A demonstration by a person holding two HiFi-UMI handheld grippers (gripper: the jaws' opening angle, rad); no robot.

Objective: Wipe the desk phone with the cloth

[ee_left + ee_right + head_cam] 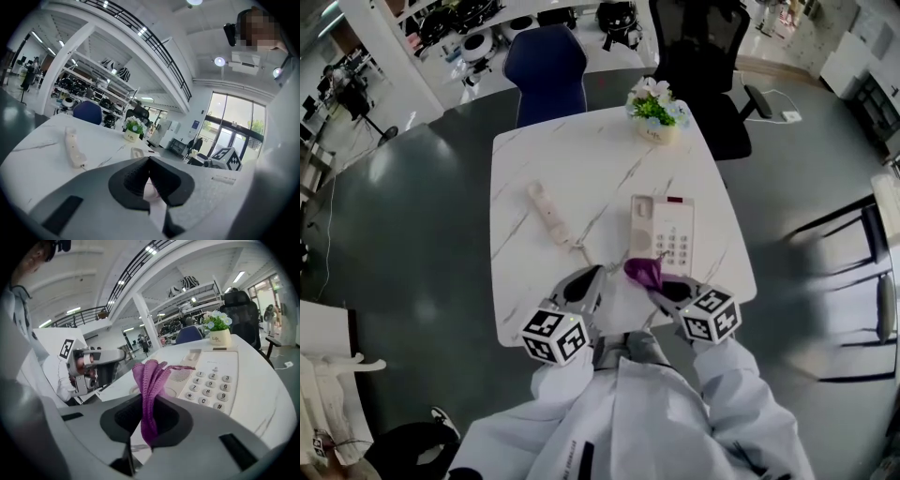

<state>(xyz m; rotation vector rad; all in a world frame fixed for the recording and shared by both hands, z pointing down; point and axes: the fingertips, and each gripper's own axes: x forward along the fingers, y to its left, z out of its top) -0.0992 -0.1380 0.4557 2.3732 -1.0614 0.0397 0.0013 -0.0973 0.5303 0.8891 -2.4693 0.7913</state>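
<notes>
My right gripper [150, 405] is clamped on the cloth [149, 376], a purple knitted strip that stands up out of the jaws in a bunched fold and flops toward the desk phone [213, 376]. The phone sits on the white marble table [581, 159] directly ahead of that gripper. The cloth's free end hangs at the phone's near left corner, over or just short of the empty cradle. The handset [547, 213] lies off the hook, flat on the table well to the left, its cord trailing back toward the phone.

My left gripper [150, 161] hovers beside the right one at the table's near edge. Its jaws are drawn together at the tips and it carries nothing I can name. A pale sliver shows low in the gap, probably table seen through it, though the view is too poor to be sure.

The wipe looks about to start. To do it well, I judge I should lower the right gripper so the cloth's loose fold lies flat on the casing rather than dragging a narrow edge. Then I should sweep in slow strokes across the keypad [212, 387] and the cradle. Pressure wants to be light, since the phone may slide on the smooth top, so bracing its left side with the free gripper seems wise.
</notes>
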